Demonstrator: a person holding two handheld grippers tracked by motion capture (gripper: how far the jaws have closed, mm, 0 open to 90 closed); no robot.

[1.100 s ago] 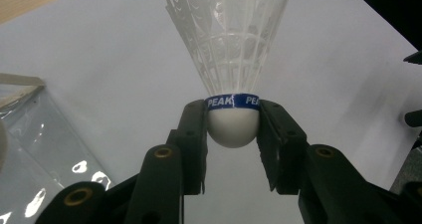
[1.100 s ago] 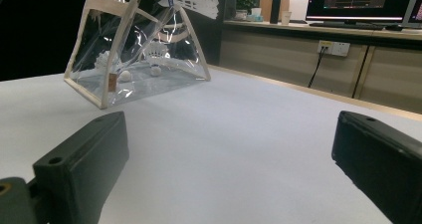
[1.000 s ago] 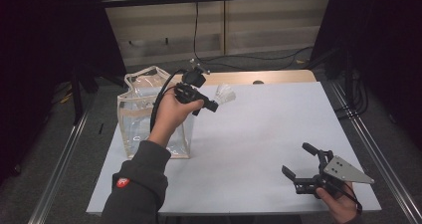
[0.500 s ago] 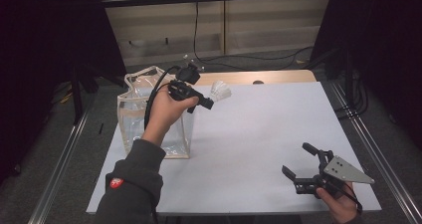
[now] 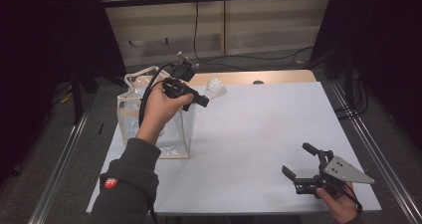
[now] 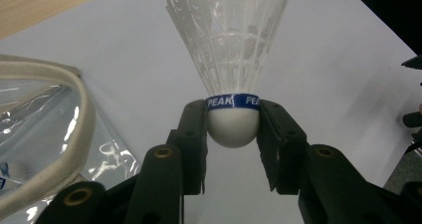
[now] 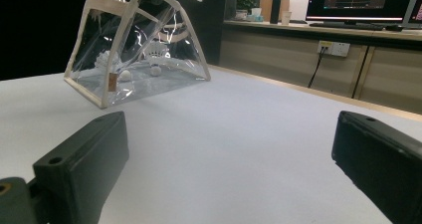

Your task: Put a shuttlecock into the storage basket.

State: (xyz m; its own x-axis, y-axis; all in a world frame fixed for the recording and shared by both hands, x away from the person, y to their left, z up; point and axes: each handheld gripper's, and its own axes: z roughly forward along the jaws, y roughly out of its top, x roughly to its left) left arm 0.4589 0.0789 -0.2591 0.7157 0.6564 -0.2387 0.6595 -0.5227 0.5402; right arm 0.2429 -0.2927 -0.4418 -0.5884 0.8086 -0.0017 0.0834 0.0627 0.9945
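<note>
A white shuttlecock (image 5: 216,88) with a blue band is held up in the air, and my left gripper (image 5: 205,95) is shut on its round cork. In the left gripper view both pads press the cork (image 6: 232,129), with the feather skirt (image 6: 231,40) pointing away. Just left of it stands a clear plastic bag (image 5: 130,109) with beige trim; its rim (image 6: 54,114) lies close below. Inside the bag (image 7: 134,50) lie several shuttlecocks (image 7: 155,50). My right gripper (image 5: 297,158) rests open near the table's front right corner, nothing between its jaws (image 7: 229,149).
The white table top (image 5: 259,129) stretches between the bag and the right gripper. A wooden strip (image 5: 259,76) runs along the far edge. Metal rails (image 5: 368,149) flank both sides, and cables lie on the floor behind.
The left hand has shifted the shuttlecock slightly up and to the left, closer to the bag's top. The right gripper has stayed where it was.
</note>
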